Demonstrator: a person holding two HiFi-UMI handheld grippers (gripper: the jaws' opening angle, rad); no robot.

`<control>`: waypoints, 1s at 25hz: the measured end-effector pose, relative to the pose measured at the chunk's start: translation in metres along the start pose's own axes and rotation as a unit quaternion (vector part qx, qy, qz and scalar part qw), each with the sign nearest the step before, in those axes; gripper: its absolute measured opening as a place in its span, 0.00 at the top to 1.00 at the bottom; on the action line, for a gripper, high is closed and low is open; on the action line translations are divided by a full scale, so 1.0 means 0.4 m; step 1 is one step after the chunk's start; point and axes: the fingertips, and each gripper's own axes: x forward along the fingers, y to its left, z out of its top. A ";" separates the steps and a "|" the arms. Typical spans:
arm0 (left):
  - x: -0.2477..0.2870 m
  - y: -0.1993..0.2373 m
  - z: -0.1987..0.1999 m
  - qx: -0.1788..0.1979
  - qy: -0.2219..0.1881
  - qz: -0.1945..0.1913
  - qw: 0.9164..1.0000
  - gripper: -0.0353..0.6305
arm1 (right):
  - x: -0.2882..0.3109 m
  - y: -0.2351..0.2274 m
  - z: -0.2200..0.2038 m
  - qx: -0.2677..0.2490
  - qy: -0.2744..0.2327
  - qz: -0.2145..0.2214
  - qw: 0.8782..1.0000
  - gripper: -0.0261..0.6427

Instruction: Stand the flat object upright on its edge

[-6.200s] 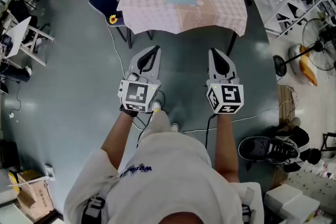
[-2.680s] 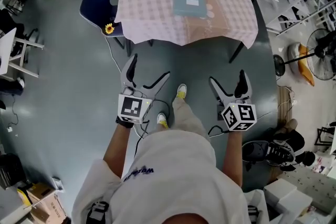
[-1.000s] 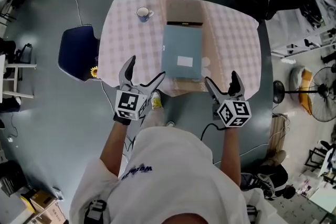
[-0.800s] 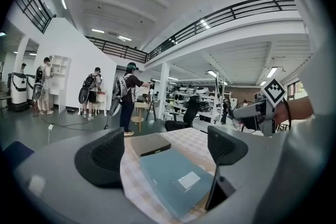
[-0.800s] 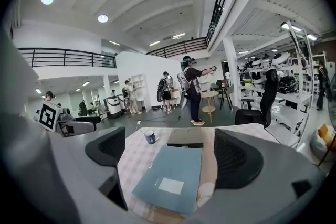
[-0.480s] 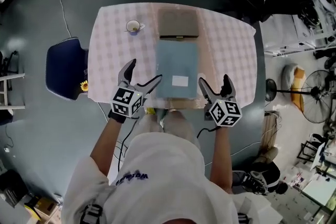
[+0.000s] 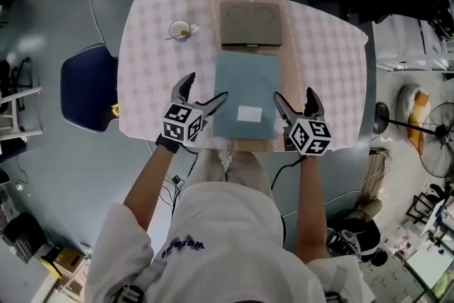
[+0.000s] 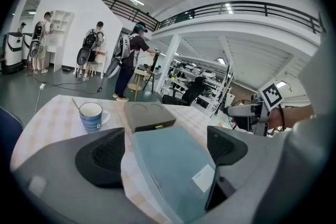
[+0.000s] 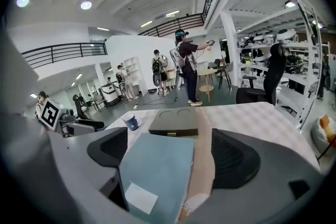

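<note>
A flat blue-grey book (image 7: 245, 92) with a white label lies face-up in the middle of the pink checked table (image 7: 152, 74). My left gripper (image 7: 204, 89) hovers open at its near left corner, with one fingertip over the book's left edge. My right gripper (image 7: 294, 96) stands open just off the near right edge. In the left gripper view the book (image 8: 173, 162) stretches ahead between the wide jaws of that gripper (image 8: 164, 149). The right gripper view shows the book (image 9: 157, 170) low and left between the spread jaws of that gripper (image 9: 170, 157). Neither pad presses on it.
A dark grey box (image 7: 250, 23) sits just behind the book's far end. At the far left of the table is a blue cup (image 7: 179, 29) with a spoon. A blue chair (image 7: 86, 85) stands left of the table. Several people stand farther off in the hall (image 8: 131, 57).
The person has walked up to the table. Both grippers, shut at first, opened and now flank the book's near end over the table's front edge.
</note>
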 end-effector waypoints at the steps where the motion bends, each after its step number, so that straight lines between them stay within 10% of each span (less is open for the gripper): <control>1: 0.014 0.008 -0.008 -0.004 0.003 -0.001 1.000 0.21 | 0.017 -0.007 -0.009 0.000 0.005 0.002 1.000 0.21; 25: 0.319 0.168 -0.150 -0.059 0.109 -0.004 0.992 0.27 | 0.357 -0.095 -0.160 0.019 0.112 0.045 0.992 0.28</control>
